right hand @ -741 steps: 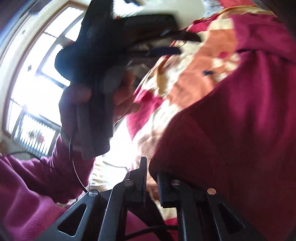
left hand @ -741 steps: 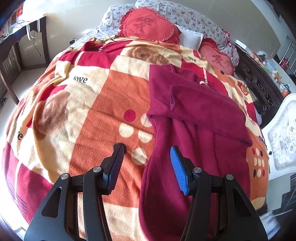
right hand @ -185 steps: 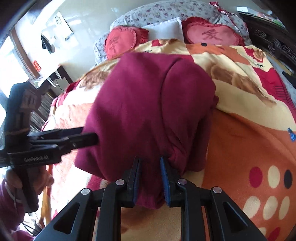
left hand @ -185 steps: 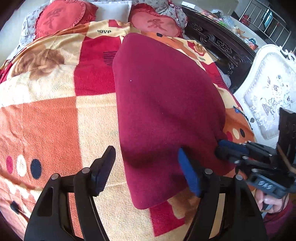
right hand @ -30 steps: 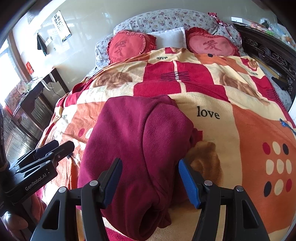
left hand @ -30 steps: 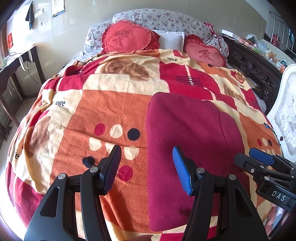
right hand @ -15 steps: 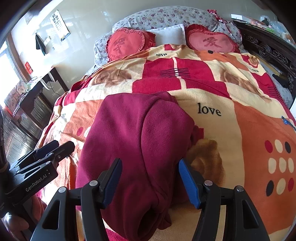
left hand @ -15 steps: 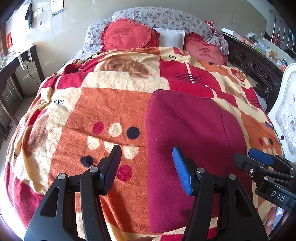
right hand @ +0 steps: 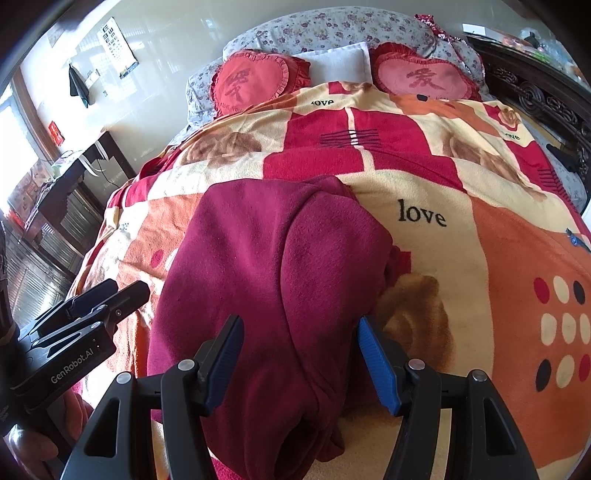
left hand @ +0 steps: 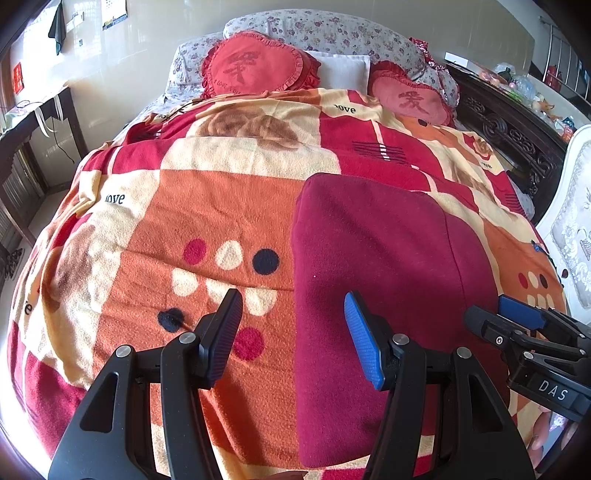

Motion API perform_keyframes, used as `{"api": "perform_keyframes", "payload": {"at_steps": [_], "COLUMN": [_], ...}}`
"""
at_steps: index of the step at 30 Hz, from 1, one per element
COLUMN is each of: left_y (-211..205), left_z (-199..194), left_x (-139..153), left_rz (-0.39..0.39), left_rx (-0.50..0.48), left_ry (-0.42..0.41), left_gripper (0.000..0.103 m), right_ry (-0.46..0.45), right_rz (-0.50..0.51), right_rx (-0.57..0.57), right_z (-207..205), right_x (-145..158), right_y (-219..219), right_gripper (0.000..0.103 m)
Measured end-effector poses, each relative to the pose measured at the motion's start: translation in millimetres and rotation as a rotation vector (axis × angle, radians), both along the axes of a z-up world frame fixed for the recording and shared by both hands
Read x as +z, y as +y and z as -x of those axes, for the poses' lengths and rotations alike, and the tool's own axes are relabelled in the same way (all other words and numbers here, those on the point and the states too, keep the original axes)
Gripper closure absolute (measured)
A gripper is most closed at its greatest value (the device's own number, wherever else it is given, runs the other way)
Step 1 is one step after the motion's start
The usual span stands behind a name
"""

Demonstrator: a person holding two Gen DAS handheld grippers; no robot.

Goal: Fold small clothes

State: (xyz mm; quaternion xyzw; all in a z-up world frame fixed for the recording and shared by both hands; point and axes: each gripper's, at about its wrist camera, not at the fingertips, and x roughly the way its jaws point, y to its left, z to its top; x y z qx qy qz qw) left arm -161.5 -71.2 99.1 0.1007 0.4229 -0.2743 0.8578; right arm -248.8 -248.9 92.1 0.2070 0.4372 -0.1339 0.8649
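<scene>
Fleece, dark maroon, lies folded into a rough rectangle on a bed: this garment (left hand: 384,273) rests on a patchwork blanket (left hand: 207,206) of orange, red and cream squares, close to the foot edge of the bed and toward its right side as seen from the foot. In the right wrist view the same garment (right hand: 266,280) shows a thicker, bunched fold along its right edge and near end.

Two hand-held grippers hover over the foot edge, both tilted down toward the bed. The left gripper (left hand: 293,334) has its jaws standing well apart, about half spread, with nothing between them. Its black left finger hangs over the bare blanket and its blue-padded right finger over the garment's left border; neither pad presses on the cloth. The right gripper (right hand: 299,356) is likewise parted, empty, its two pads straddling the bunched near end of the garment without pinching it. Whether the tips brush the fleece cannot be told.

Each gripper appears at the edge of the other's view, held by a hand (right hand: 26,446) at the bottom corner.

At the head edge of the bed, two red heart-shaped cushions (left hand: 258,66) lean against floral pillows (left hand: 332,33).
</scene>
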Motion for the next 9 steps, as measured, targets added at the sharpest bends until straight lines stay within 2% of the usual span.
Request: {"api": "perform_keyframes", "payload": {"at_steps": [9], "left_y": [11.5], "left_z": [-11.7], "left_x": [-4.5], "left_rz": [0.046], "left_rx": [0.024], "left_ry": [0.006], "left_gripper": [0.046], "right_ry": [0.009], "right_rz": [-0.002], "right_rx": [0.001], "right_z": [-1.5], "right_x": [-3.2], "right_y": [-4.3], "right_gripper": [0.041]}}
